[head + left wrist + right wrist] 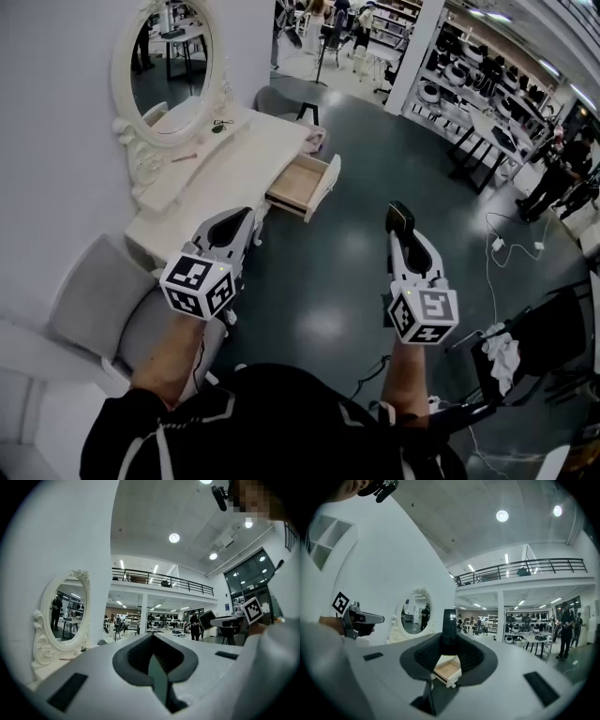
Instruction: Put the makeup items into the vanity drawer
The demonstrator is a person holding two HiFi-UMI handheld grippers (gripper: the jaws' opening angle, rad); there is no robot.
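Note:
The white vanity (234, 169) stands against the left wall with its wooden drawer (302, 183) pulled open. A pink stick (185, 157) and a small black item (221, 124) lie on its top. My right gripper (401, 223) hovers over the dark floor to the right of the drawer, shut on a black makeup item (400, 216). That item stands upright between the jaws (449, 623), and the drawer (447, 670) shows below them. My left gripper (247, 227) is by the vanity's near corner, jaws together (157, 670), with nothing seen in them.
An oval mirror (175, 56) rises from the vanity's back. A grey chair (103, 300) sits at my lower left. A stool with pink cloth (314, 139) stands past the vanity. Cables (511, 246) and a stand with white cloth (504, 354) are at the right.

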